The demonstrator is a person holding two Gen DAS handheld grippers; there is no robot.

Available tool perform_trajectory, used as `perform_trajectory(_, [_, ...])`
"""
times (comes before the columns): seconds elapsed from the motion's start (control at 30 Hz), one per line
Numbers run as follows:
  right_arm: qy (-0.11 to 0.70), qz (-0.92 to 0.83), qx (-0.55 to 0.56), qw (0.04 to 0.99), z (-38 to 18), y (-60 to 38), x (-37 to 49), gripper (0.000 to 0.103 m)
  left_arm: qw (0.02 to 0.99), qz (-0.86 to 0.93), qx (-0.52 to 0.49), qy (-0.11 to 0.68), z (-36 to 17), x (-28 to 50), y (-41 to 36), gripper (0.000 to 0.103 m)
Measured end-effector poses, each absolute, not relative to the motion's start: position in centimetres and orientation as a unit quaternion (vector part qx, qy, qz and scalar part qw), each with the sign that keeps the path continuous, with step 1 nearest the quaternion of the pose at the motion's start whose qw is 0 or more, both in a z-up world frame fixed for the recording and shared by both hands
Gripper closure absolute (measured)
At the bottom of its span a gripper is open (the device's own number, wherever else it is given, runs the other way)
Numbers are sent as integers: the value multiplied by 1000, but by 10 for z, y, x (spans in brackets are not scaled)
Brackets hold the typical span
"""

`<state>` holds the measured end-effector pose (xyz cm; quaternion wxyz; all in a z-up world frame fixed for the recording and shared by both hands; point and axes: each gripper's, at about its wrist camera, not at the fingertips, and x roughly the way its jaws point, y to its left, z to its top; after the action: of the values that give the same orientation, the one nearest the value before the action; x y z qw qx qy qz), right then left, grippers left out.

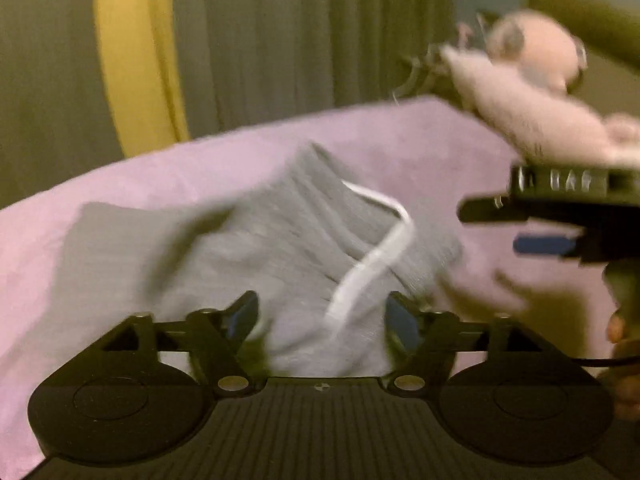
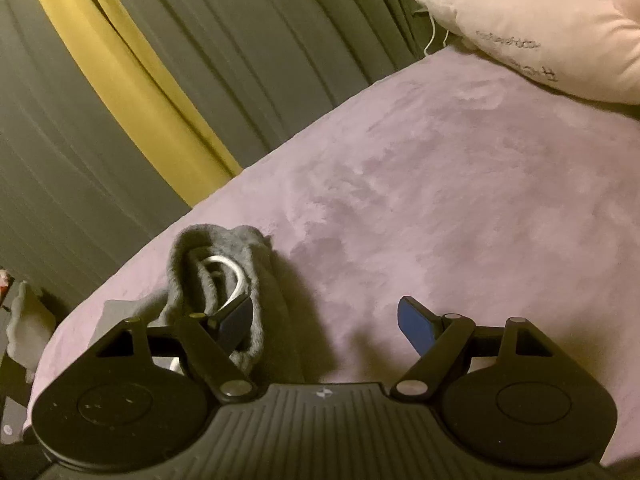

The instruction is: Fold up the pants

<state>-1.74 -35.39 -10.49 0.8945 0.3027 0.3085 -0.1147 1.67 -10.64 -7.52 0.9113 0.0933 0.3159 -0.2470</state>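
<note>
The grey pants [image 1: 256, 248] lie bunched on a pink blanket [image 1: 400, 148], with a white drawstring [image 1: 372, 264] across the waistband. My left gripper [image 1: 322, 316] is open, its blue-padded fingers on either side of the grey fabric; the view is blurred. My right gripper [image 2: 326, 322] is open over the blanket [image 2: 440, 184], with a fold of the pants [image 2: 224, 272] by its left finger [image 2: 236, 316]. The right gripper also shows at the right edge of the left wrist view [image 1: 560, 216].
A pink plush pillow and soft toy [image 2: 552, 36] lie at the head of the bed, also in the left wrist view [image 1: 536, 92]. Grey curtains [image 2: 240, 40] with a yellow strip [image 2: 132, 84] hang past the bed's far edge.
</note>
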Motion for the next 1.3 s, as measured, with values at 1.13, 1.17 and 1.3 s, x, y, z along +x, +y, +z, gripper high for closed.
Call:
perform_trajectory(1.13, [358,-29,310,880,-122,-323,37,63,906,-61,-51,415,-95,192,54,39])
perform_trajectory(1.17, [356,-33,306,882,-116,-323,34,57,908,-50,-56,412,-91,188,57,38])
perform_trajectory(1.3, [335,-25,318,886,-99,-328,17,47,928,-26,-39,368,-68,146,67,23])
